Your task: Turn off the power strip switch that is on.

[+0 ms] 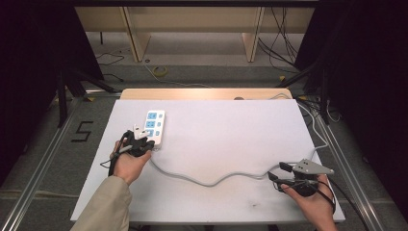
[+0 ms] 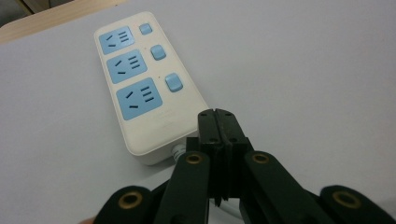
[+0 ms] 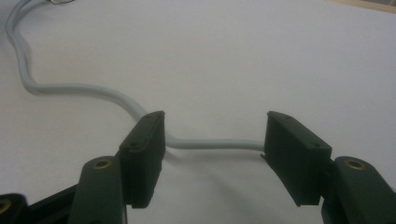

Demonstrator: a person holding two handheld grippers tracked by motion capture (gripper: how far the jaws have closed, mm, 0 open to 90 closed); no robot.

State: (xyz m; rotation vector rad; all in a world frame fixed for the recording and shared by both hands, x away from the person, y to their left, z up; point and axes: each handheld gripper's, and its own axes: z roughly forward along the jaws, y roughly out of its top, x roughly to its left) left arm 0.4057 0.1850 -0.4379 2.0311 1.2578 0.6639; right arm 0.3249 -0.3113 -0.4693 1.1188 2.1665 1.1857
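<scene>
L claw (image 2: pixel 218 122): I see jaws pressed tight together, nothing held; sits over the near end of the strip.
R claw (image 3: pixel 215 144): jaws wide apart, nothing gripped; cord runs across the gap betw. them, lying on the tabletop (image 3: pixel 280 56).
Cord (image 3: pixel 74 88): grey, snakes away from R claw toward L claw.
Power strip (image 2: pixel 140 84): white w/ blue sockets, flat, just beyond L claw tips.

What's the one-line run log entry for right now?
left gripper: shut, by power strip | right gripper: open, astride grey cord | nothing held
</scene>
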